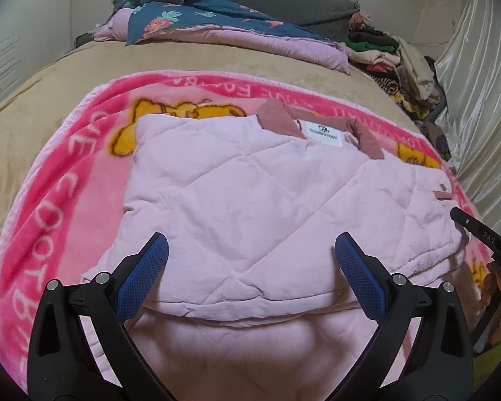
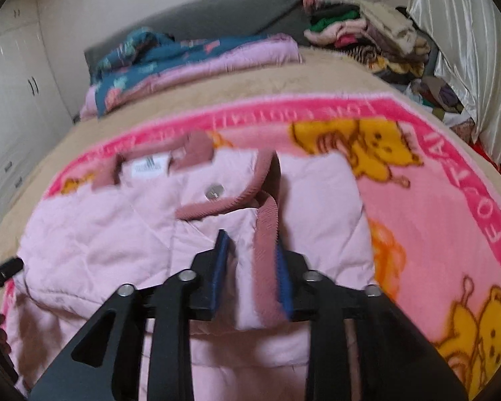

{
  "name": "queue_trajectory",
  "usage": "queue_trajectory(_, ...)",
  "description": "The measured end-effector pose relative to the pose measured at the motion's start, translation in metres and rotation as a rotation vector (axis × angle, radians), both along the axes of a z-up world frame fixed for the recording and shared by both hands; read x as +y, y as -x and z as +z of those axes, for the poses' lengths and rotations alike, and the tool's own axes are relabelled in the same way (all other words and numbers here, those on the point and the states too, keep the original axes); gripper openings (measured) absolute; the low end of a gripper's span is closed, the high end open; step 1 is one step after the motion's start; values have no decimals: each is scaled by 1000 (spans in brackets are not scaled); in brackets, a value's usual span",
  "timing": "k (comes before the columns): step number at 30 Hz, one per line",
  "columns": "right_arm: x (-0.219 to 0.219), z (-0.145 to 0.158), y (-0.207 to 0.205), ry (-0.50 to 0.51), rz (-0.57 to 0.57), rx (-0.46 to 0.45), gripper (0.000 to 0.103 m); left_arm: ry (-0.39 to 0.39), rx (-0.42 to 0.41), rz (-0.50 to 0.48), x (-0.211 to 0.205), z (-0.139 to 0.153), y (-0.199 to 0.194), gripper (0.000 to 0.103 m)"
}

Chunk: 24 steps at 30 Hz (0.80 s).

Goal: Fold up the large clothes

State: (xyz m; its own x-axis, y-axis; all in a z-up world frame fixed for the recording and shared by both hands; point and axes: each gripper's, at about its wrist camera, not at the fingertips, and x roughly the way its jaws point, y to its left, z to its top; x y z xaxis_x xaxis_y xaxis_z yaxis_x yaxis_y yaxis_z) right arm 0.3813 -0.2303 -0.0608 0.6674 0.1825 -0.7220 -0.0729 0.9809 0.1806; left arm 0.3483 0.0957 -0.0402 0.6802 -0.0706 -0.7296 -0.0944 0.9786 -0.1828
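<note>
A pale pink quilted jacket [image 1: 250, 183] lies folded on a pink bear-print blanket [image 1: 66, 167], its dusty-rose collar [image 1: 277, 117] and white label [image 1: 322, 132] at the far end. My left gripper [image 1: 250, 239] hovers open over the jacket's near part with nothing between its blue pads. In the right wrist view the jacket [image 2: 117, 234] shows a front flap with rose trim [image 2: 267, 234] and a snap [image 2: 212, 192]. My right gripper [image 2: 250, 244] stands partly open astride that flap; the left pad is clear of the cloth. The right gripper's tip [image 1: 484, 237] shows at the jacket's right edge.
The blanket [image 2: 434, 183] covers a tan bedspread [image 1: 50, 77]. A folded floral quilt [image 1: 200, 23] lies at the bed's head, and a pile of clothes [image 1: 394, 56] sits at the far right by a shiny curtain [image 1: 477, 100]. White wardrobes [image 1: 3, 50] stand at left.
</note>
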Motion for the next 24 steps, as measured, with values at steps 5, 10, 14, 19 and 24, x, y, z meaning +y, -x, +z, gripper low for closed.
queue_trajectory(5,-13,13,22,47,-114,-71,73,-35,1,-18,-4,-6,-1,94)
queue_trajectory(10,9,29,42,46,12,-138,80,-31,32,-9,-1,-22,-7,94)
queue_trajectory(14,43,38,52,21,171,-138,84,-8,47,0,4,-28,-7,94)
queue_trajectory(19,72,36,45,50,279,-90,85,4,50,9,7,-32,-6,94)
queue_trajectory(24,87,15,25,121,311,15,85,6,51,8,7,-32,-7,94)
